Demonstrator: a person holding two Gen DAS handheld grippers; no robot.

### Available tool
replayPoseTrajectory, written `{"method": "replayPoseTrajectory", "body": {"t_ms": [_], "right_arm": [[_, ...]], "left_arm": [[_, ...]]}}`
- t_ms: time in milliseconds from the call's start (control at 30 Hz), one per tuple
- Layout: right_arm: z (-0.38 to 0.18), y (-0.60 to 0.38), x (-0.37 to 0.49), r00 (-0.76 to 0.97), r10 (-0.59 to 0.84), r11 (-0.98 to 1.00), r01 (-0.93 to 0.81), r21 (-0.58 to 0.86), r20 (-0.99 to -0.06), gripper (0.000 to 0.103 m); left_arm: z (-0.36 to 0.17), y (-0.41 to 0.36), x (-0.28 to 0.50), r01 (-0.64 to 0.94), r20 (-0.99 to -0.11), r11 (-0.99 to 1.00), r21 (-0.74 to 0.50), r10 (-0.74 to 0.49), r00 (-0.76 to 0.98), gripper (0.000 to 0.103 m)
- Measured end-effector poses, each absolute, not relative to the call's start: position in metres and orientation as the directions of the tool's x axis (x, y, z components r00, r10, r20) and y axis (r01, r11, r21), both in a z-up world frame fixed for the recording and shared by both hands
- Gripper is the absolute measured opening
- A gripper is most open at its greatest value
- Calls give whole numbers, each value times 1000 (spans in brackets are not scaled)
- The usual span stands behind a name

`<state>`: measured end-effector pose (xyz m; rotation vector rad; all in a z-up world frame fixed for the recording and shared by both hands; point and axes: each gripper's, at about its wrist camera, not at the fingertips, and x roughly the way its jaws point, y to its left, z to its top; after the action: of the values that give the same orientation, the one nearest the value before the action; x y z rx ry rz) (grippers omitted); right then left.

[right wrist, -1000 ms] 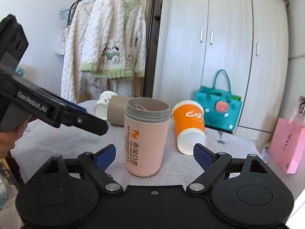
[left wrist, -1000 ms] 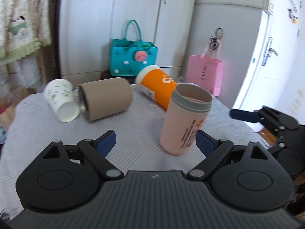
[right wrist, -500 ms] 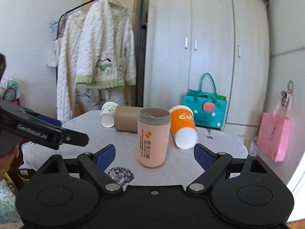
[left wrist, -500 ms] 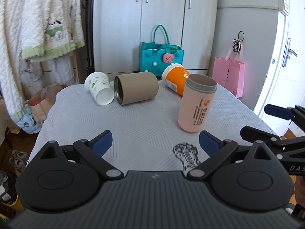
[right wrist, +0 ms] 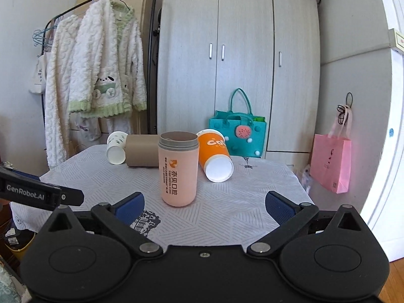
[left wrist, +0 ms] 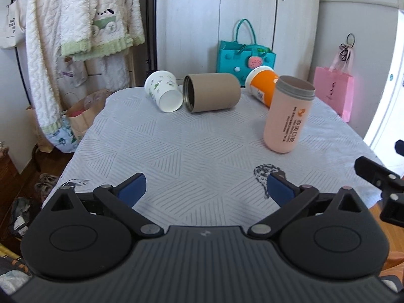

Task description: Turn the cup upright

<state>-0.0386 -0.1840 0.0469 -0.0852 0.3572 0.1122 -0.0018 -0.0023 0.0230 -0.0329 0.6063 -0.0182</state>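
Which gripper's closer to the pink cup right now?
Right, likely. The pink cup stands upright just ahead of the right gripper, slightly left of centre. From the left gripper it sits farther off, ahead and to the right. Both are open, touching nothing.

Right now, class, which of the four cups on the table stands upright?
The pink cup with the grey rim stands upright, mouth up. The white cup, brown cup and orange cup all lie on their sides.
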Motion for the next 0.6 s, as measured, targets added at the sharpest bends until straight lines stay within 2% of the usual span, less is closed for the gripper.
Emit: {"method": "replayPoseTrajectory", "body": {"t_ms": [167, 600], "right_arm": [[45, -180, -40, 928, 42, 994, -76, -79, -370, 103], [40, -179, -39, 913, 16, 996, -48, -69, -408, 103]], "left_arm": [[19, -1, -2, -19, -585, 999, -34, -5, 811, 103], [17, 0, -7, -48, -565, 999, -2, 39, 824, 103]]}}
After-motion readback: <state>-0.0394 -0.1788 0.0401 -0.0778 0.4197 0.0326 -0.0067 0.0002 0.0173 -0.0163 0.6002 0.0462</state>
